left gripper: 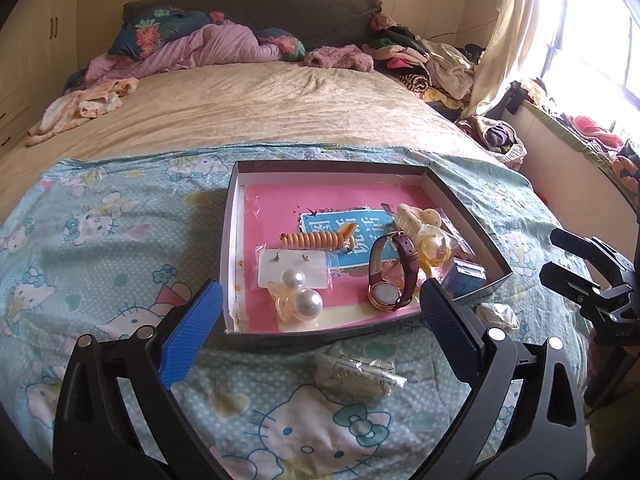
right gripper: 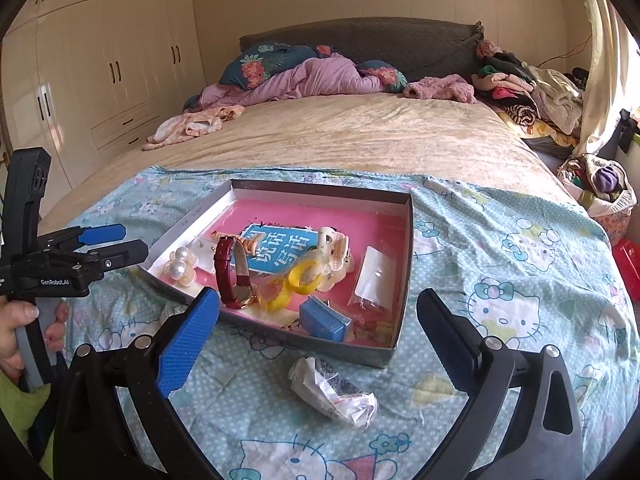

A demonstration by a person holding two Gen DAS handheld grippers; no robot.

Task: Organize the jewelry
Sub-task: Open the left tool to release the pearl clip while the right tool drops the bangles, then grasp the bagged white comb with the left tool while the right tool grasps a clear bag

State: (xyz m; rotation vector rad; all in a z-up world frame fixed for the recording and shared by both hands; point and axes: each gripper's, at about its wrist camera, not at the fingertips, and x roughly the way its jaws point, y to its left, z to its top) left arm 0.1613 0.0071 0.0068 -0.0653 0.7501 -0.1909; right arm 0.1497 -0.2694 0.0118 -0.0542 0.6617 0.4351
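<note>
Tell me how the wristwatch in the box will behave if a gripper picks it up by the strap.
The wristwatch stands on its looped maroon strap, so it may tip over at a nudge. The strap looks soft and would probably flex between the pads. Its metal case would likely swing downward when lifted.

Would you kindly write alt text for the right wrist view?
The open right gripper hovers empty over a shallow box on a cartoon-cat bedspread; the box holds a red-strapped watch, pearl earrings, hair clips and a small blue case. A crumpled plastic packet lies outside.
</note>
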